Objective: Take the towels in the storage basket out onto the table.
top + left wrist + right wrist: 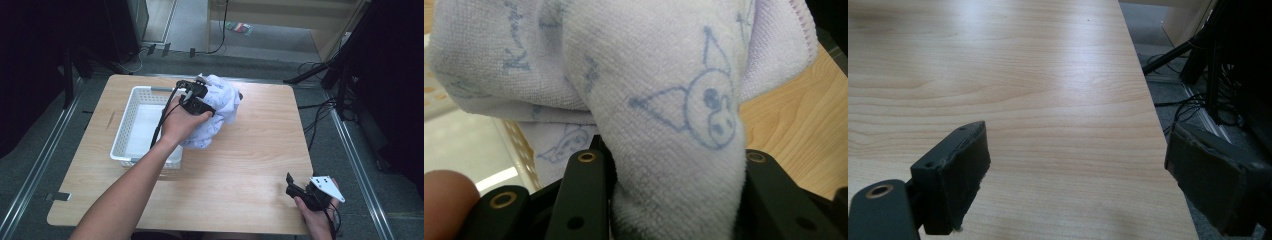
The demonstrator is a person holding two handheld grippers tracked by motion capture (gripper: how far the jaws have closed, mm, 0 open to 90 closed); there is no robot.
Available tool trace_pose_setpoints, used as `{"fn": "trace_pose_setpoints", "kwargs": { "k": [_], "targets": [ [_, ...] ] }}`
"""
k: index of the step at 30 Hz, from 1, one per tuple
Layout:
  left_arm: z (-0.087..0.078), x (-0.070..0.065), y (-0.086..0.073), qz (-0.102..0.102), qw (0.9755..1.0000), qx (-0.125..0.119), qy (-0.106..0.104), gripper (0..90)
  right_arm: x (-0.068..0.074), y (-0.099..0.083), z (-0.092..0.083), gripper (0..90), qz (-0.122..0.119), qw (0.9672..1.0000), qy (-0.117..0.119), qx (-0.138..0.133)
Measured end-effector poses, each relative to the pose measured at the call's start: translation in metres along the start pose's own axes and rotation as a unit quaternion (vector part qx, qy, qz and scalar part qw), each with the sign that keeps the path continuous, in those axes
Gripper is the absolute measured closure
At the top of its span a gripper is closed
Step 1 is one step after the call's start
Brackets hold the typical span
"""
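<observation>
A white towel [218, 107] printed with blue cartoon figures hangs bunched above the table, just right of the white plastic basket [131, 113]. My left gripper [200, 98] is shut on the towel [664, 100], which bulges up between its two black jaws. Near the table's front right corner my right gripper [291, 186] is held low over bare wood. In the right gripper view its jaws stand wide apart with nothing between them, and my right gripper [1075, 175] points along the table's right edge.
The basket's perforated wall [519, 145] lies left of the held towel. The wooden table [260, 145] has open room on its right half. Beyond the right edge, cables and stand legs [1193, 65] cross the floor.
</observation>
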State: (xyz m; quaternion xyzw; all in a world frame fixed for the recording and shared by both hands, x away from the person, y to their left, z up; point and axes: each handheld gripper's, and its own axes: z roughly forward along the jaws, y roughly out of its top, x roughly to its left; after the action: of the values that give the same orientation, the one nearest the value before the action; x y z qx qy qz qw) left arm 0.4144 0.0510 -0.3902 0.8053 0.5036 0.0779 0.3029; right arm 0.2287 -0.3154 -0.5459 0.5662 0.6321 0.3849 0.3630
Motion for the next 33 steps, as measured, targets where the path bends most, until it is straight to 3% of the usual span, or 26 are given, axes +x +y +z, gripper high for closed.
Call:
{"fn": "trace_pose_setpoints", "kwargs": {
  "k": [15, 25, 33],
  "targets": [
    [0.026, -0.017, 0.000, -0.005, 0.9998, 0.011, -0.018, 64.7, -0.001, 0.000, 0.000, 11.3, 0.003, 1.0000, 0.001, -0.002],
    [0.051, -0.024, -0.011, -0.006, 0.9995, 0.023, -0.020, 64.4, -0.001, 0.000, 0.000, 11.5, 0.005, 1.0000, 0.002, -0.002],
    [0.071, -0.028, -0.020, -0.023, 0.9990, 0.022, -0.031, 63.1, -0.001, 0.000, 0.000, 11.7, 0.005, 1.0000, 0.002, -0.004]
  ]
}}
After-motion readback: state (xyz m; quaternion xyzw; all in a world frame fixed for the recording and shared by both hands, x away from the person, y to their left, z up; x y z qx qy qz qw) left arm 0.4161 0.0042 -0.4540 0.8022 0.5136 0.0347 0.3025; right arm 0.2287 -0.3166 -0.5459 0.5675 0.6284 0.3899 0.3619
